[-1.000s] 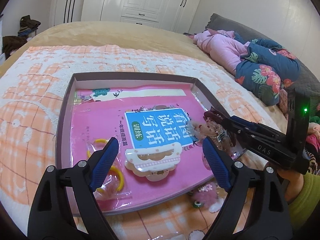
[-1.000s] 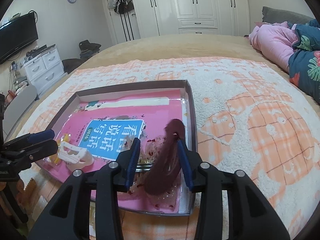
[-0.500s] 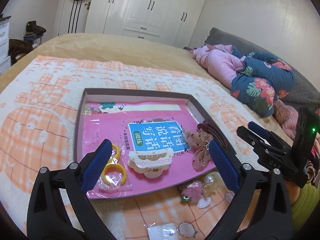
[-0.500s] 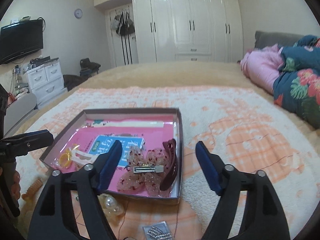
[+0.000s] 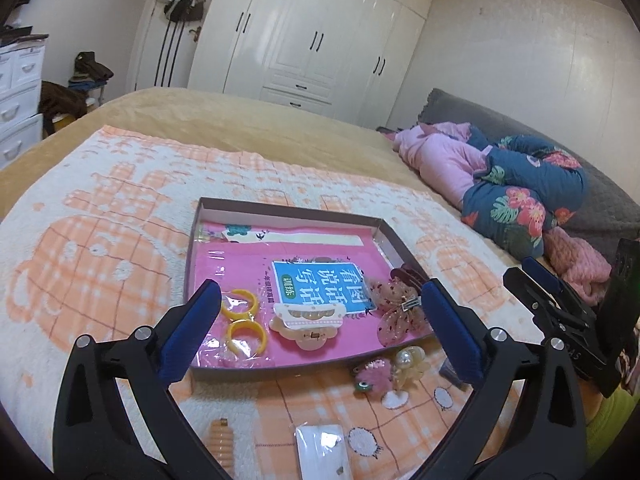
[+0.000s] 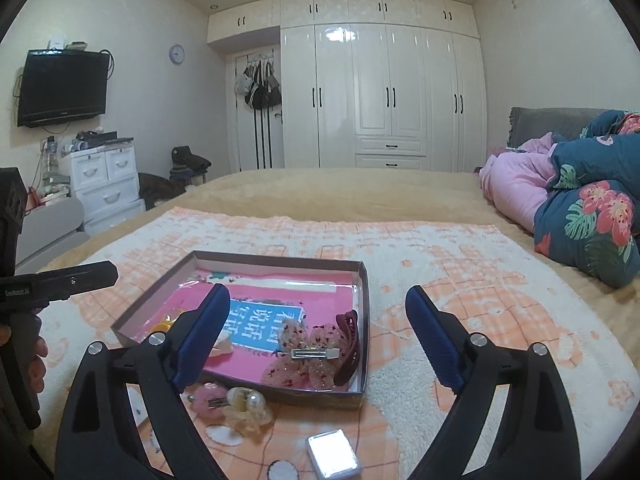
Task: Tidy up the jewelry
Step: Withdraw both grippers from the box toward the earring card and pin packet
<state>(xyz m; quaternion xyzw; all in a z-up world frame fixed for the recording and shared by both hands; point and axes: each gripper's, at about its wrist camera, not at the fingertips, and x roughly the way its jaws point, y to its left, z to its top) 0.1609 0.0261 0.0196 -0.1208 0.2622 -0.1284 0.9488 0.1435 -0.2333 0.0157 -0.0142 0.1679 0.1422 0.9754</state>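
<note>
Tray (image 6: pixel 366 312) on bed blanket (image 6: pixel 460 264): hair clips (image 6: pixel 320 350) at right edge. Left claw (image 5: pixel 320 334) wide, empty. Right claw (image 6: pixel 316 338) opening, nothing between pads.

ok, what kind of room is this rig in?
A home bedroom, it seems: the work is on a blanket-covered bed, with a white fitted wardrobe along the far wall and a wall-mounted TV above a small drawer unit.
</note>
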